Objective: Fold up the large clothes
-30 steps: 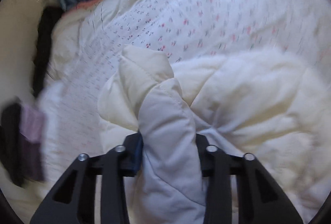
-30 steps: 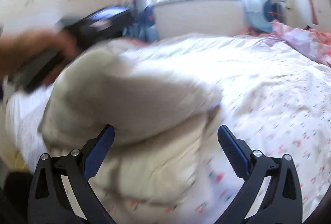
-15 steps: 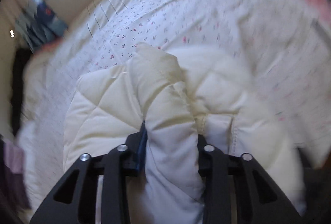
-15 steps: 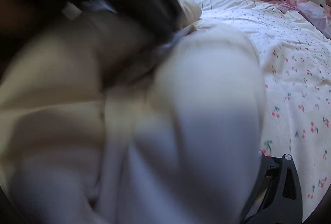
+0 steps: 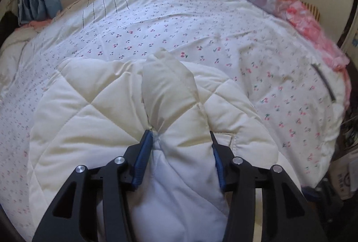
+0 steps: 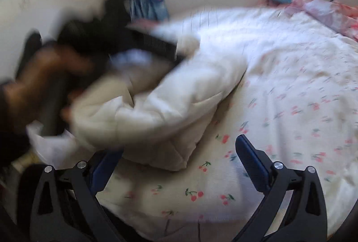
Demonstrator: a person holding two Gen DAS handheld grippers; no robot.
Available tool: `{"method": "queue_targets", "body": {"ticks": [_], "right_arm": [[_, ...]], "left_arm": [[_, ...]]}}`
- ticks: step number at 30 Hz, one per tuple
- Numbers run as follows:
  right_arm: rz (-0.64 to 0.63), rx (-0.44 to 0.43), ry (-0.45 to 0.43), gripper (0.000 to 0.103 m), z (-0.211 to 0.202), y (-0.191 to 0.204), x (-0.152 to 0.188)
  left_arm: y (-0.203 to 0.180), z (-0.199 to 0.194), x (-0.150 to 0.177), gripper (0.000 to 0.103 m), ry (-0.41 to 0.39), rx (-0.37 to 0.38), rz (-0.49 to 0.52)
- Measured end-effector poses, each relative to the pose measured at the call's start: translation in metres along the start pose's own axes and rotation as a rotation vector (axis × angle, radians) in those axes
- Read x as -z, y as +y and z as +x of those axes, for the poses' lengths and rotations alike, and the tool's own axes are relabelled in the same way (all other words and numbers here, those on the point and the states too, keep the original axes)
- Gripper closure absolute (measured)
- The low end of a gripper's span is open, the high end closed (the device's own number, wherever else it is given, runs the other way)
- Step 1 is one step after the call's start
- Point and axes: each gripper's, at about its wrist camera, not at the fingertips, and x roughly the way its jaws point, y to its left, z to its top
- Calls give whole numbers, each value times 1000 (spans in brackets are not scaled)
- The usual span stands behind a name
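A cream quilted puffer jacket [image 5: 94,112] lies bunched on the bed near its front edge. My left gripper [image 5: 180,137] is shut on a thick fold of the jacket, which bulges up between the blue pads. In the right wrist view the jacket [image 6: 170,103] sits in a heap at centre left, with the left gripper and the hand holding it blurred at its far side [image 6: 125,41]. My right gripper [image 6: 179,152] is open and empty, low over the sheet just in front of the jacket's near corner.
The bed has a white sheet with small cherry prints [image 5: 201,25]. Blue patterned cushions [image 5: 38,3] stand at the back by the window wall. A pink floral quilt [image 5: 302,9] runs along the right edge. Dark clutter sits past the bed's right corner [image 5: 344,175].
My left gripper has swung round with the jacket fold, so the jacket now lies spread on the sheet. My right gripper has pulled back from under the jacket and is clear of it.
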Motion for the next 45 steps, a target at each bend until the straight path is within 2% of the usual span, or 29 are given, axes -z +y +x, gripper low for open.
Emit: {"method": "queue_targets", "body": {"ticks": [3, 6, 7, 9, 11, 13, 14, 16, 18, 20, 22, 23, 24, 26, 27, 29, 33, 36, 38, 41, 45], "right_arm": [[66, -50, -117, 6, -16, -9, -26], [127, -64, -147, 6, -12, -10, -52], [111, -42, -111, 6, -1, -1, -61], [53, 16, 59, 6, 35, 0, -71], [80, 3, 203, 6, 56, -3, -47], [104, -32, 188, 7, 60, -11, -39], [91, -18, 191, 7, 58, -9, -41], [75, -3, 196, 7, 58, -6, -46], [61, 7, 198, 7, 54, -2, -51], [29, 30, 189, 7, 51, 3, -58], [9, 36, 172, 7, 41, 14, -64], [11, 28, 164, 7, 43, 13, -66], [14, 16, 162, 7, 45, 12, -67], [45, -36, 206, 7, 59, 8, -66], [53, -56, 227, 7, 65, 6, -65], [46, -114, 241, 7, 75, 11, -67], [-53, -176, 234, 6, 101, 35, -89], [-113, -283, 180, 6, 114, 52, -113], [-121, -324, 192, 6, 116, 59, -115], [-103, -264, 306, 6, 132, 51, -108], [-45, -207, 388, 6, 121, 25, -99]], "left_arm": [[4, -4, 1, 53, -28, 20, -14], [6, -2, -2, 53, -35, 14, -3], [7, -1, -4, 53, -32, 18, -6], [13, -7, -9, 52, -11, 51, -28], [21, -22, -14, 52, 18, 103, -58], [32, -46, -15, 52, 23, 152, -94], [39, -62, -13, 51, 1, 135, -87], [56, -89, -7, 36, -55, 52, -63], [92, -104, 5, 30, -88, -30, -114], [125, -98, 17, 28, -62, -40, -196], [155, -74, 36, 25, 10, 12, -279], [165, -62, 47, 21, 25, 64, -319], [175, -51, 59, 14, 27, 129, -387], [191, -31, 77, 12, 52, 299, -524], [195, -24, 85, 12, 52, 355, -574], [191, -27, 98, 12, 22, 386, -575], [165, -52, 134, 12, -28, 357, -568], [164, -71, 163, 12, -69, 379, -660], [164, -88, 175, 13, -94, 337, -705], [162, -100, 168, 16, -117, 249, -703], [138, -99, 134, 15, -134, 87, -592]]}}
